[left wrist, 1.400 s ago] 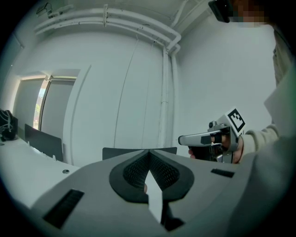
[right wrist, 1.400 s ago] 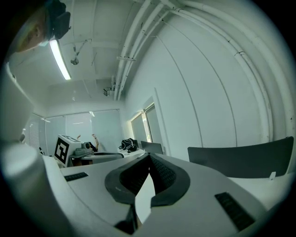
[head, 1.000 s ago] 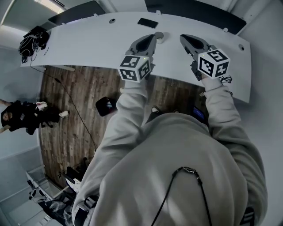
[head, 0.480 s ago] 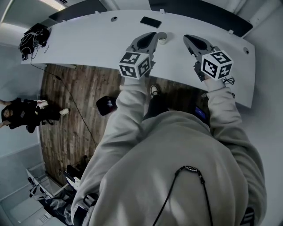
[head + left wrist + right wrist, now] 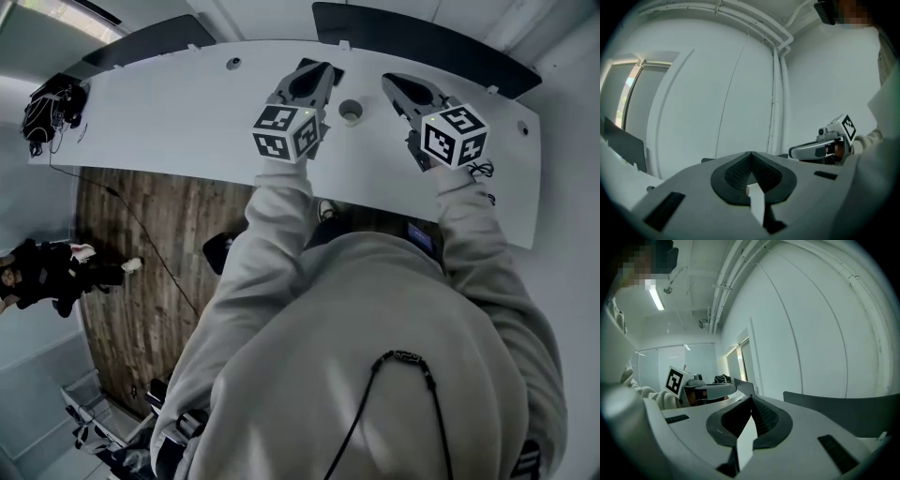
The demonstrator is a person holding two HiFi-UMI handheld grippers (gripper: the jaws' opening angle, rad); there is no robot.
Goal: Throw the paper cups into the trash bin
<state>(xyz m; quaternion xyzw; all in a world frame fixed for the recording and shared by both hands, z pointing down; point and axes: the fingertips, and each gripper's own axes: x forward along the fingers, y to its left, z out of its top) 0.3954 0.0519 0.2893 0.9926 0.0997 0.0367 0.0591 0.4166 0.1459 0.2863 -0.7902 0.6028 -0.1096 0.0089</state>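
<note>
Standing upright on the white desk [image 5: 169,112], the paper cup [image 5: 351,112] is untouched, with its open mouth up. Just left of the cup hangs the left gripper [image 5: 313,73], and just right of it the right gripper [image 5: 397,86]. Both have their jaws pressed together on nothing. A closed tip nudging so light a cup would likely tip it or skid it away, and too hard a squeeze would crush its wall. No trash bin shows clearly anywhere round the cup, so the carry could wander.
</note>
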